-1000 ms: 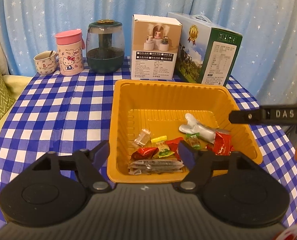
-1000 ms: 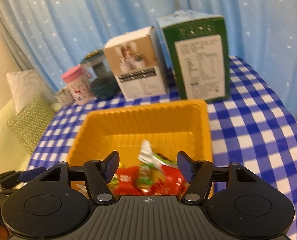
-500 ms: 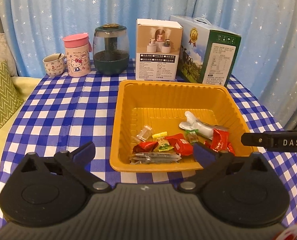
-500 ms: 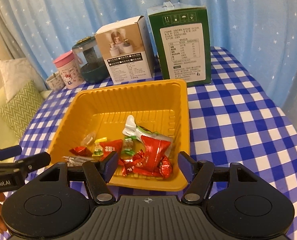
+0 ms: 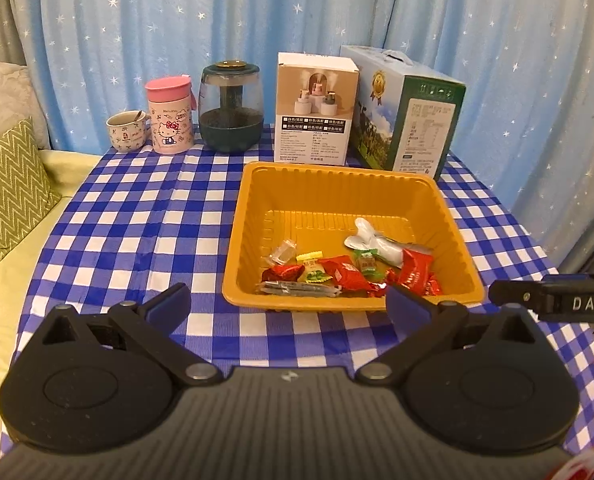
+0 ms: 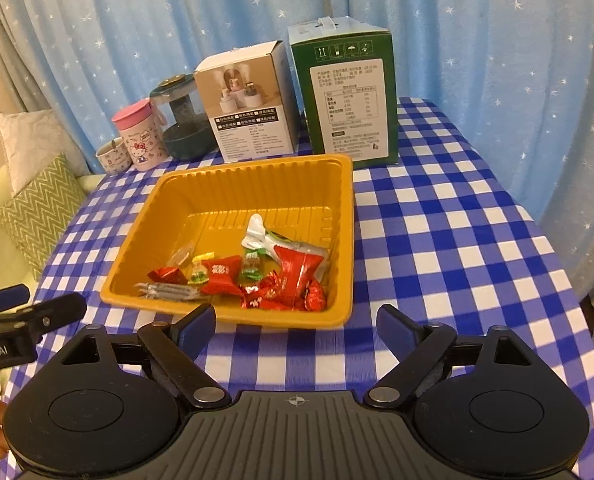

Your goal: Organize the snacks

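Behind the tray, both the left gripper and right gripper have pulled back, wide open and holding nothing; the snacks all sit inside it, so sorting looks done

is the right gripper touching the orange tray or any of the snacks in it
Apart. In the right wrist view the open right gripper sits short of the orange tray, checked cloth showing between its fingertips and the near rim.

snacks lie in orange tray; right gripper jaws spread, empty.
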Motion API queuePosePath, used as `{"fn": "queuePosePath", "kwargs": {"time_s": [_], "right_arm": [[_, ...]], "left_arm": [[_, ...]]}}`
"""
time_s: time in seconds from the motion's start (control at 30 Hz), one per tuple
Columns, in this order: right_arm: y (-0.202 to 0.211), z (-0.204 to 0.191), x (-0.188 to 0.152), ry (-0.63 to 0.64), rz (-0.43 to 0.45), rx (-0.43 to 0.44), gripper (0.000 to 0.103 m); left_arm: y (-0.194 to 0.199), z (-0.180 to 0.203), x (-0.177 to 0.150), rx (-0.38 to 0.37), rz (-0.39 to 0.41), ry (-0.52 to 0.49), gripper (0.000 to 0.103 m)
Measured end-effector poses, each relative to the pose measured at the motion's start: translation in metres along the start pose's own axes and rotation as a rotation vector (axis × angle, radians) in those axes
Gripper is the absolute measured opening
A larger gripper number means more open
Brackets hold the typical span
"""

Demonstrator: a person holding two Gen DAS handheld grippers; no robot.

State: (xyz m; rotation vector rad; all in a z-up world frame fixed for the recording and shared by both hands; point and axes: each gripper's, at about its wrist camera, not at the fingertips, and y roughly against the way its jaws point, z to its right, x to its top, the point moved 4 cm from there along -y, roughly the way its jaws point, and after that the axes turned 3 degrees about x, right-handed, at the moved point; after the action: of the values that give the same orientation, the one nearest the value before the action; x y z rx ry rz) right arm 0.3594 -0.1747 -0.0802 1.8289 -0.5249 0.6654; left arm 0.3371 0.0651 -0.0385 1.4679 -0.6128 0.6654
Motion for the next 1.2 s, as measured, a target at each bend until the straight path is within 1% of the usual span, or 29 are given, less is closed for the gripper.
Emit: {"fn": "queuePosePath", "kwargs": {"time_s": [0.07,0.17,0.33,0.77,1.03,1.13,1.2], "right_arm": [[0.011,-0.001,-0.004,0.004,0.005,-0.007,0.088],[0.026,-0.003,-0.011,0.004,0.013,-0.015,0.088],[0.053,-0.010,-0.024,0.018,0.027,-0.021,0.088],[0.122,-0.022,-0.056,0.041,0.078,-0.049,0.088],[0.156,-0.028,-0.072,0.041,0.099,-0.042,0.088],[0.164,-0.031,-0.078,0.052,0.098,-0.039,0.088],[0.170,-0.031,-0.081,0.048,0.099,-0.036,0.088]], "left_arm": [[0.011,0.002,-0.001,-0.006,-0.003,0.010,0.103],[0.028,0.006,-0.005,0.007,0.007,-0.003,0.103],[0.054,0.009,-0.014,0.003,0.008,-0.005,0.103],[0.130,0.011,-0.041,0.024,0.044,0.036,0.103],[0.159,0.016,-0.055,0.020,0.047,0.050,0.103],[0.169,0.020,-0.061,0.037,0.050,0.026,0.103],[0.174,0.021,-0.065,0.045,0.046,0.032,0.103]]}}
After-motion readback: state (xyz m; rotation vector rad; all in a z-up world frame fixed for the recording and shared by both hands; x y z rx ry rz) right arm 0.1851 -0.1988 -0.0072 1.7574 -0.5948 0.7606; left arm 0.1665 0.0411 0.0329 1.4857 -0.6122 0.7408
